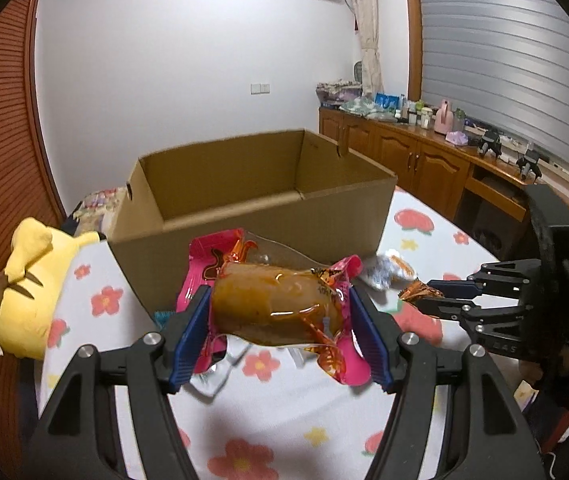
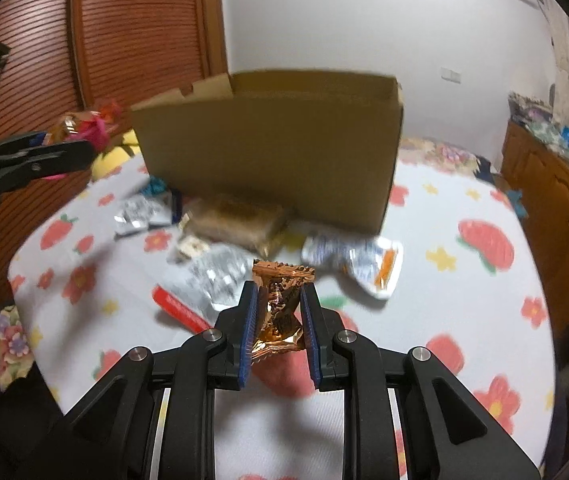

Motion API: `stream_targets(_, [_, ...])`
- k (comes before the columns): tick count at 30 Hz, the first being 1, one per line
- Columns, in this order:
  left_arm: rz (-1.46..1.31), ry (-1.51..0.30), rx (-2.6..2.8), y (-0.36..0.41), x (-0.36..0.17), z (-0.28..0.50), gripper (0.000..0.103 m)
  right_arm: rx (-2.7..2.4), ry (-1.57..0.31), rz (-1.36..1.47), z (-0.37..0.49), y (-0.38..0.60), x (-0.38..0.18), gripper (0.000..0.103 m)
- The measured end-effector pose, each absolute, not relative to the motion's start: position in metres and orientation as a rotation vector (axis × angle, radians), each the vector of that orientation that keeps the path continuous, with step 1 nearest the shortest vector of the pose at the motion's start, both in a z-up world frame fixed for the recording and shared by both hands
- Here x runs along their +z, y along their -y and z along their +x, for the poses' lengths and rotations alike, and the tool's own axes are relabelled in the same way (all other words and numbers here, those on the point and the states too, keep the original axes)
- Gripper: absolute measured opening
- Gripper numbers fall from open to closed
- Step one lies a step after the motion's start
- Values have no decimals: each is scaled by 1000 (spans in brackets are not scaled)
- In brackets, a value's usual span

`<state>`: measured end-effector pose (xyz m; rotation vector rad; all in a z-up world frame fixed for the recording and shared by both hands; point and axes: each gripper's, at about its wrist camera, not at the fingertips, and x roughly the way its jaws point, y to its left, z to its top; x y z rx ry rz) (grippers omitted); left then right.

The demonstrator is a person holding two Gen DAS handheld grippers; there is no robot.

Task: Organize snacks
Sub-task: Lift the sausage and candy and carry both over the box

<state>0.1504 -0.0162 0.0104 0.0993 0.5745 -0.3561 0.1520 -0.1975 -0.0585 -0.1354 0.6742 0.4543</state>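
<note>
Left tool (image 1: 280, 312) is clenched on the pink-wrapped sausage snack (image 1: 280, 304), and I've got it lifted above the flowered bedspread (image 1: 268, 412), just on the near side of the open cardboard box (image 1: 244, 216). The blue pads (image 1: 190, 332) are pressing the packet from both sides, with the wrapper ends flaring out past them. Right tool (image 2: 278, 312) is gripping a small copper-brown foil packet (image 2: 282, 300), pinched tight between its pads, held up over the bedspread as well, nearer to me than the box. In the right wrist view the loose snacks are lying at the foot of the box: a brown packet (image 2: 240, 220) right against its near wall, silver packets (image 2: 140, 214) to the left, a white and orange packet (image 2: 372, 264) to the right, and a red stick pack (image 2: 180, 312) nearer still. A yellow plush toy (image 1: 32, 288) sits on the bed left of the box.
</note>
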Motion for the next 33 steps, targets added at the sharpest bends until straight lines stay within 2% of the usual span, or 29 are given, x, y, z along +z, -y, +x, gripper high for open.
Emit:
stream_targets(8, [113,-548,-340,13,35,189,68,514,-580,-158,177,186,1,20])
stream_targets(16, [121,-533,-319,8,50,228,68,540,-534,-169,215,170,32,20])
stream_targets(33, [135,-610,-274,3,35,298,69,492,-604,-187,287,155,24,20])
